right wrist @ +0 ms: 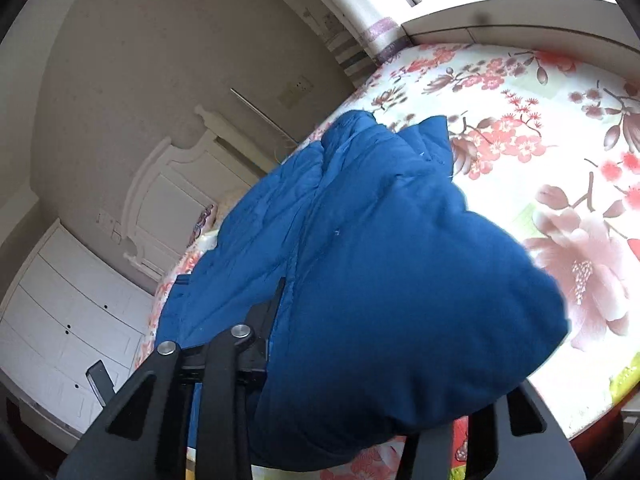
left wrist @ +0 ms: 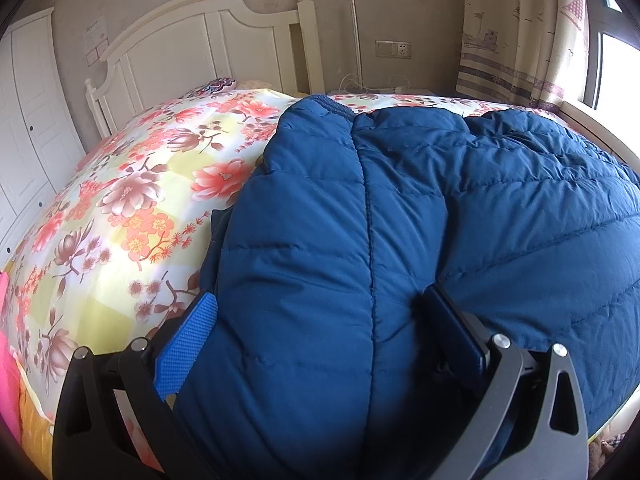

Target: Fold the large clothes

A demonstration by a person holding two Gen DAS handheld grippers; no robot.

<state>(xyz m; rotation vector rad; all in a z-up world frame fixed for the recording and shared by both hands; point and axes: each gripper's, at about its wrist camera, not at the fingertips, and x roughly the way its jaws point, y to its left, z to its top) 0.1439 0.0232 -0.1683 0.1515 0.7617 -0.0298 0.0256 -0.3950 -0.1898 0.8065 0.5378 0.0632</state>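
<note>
Here the blue down jacket (left wrist: 400, 220) lies on the bed (left wrist: 140, 200), each gripper — left gripper (left wrist: 320, 320), right gripper (right wrist: 380, 340) — pinching a puffy fold; slick padding could slip free mid-fold.

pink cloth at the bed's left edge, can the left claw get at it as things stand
Probably not yet. The left claw has a thick fold of the blue jacket between its fingers, so it is occupied. The pink cloth lies off to its left on the floral bedspread, otherwise unobstructed.
</note>
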